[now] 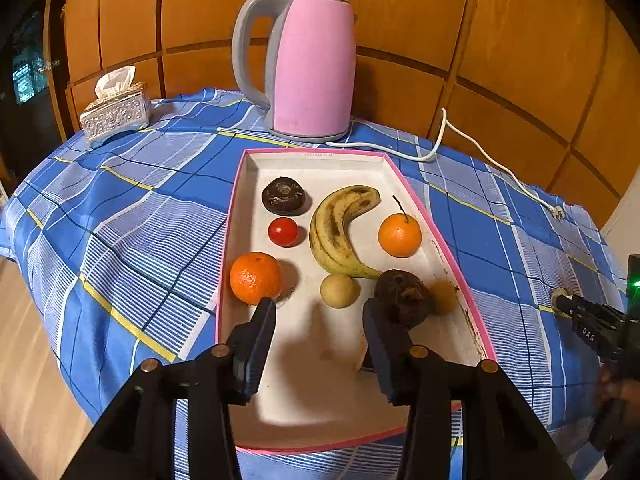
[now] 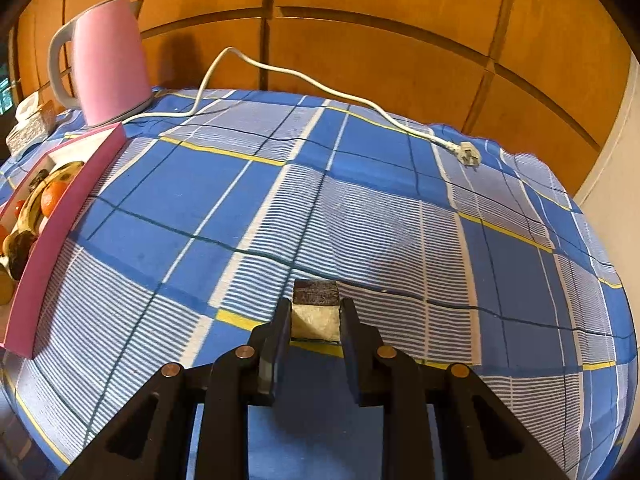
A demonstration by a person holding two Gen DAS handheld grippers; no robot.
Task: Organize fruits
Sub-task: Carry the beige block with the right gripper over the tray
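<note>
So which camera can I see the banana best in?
The left wrist view. The whole banana lies in plain sight in the pink tray. In the right wrist view the tray's side wall hides part of it at the far left edge.

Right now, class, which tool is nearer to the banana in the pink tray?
Left. The left tool hovers open over the tray, just short of the banana. The right tool is out over the tablecloth, beyond the tray's side, gripping a small block.
</note>
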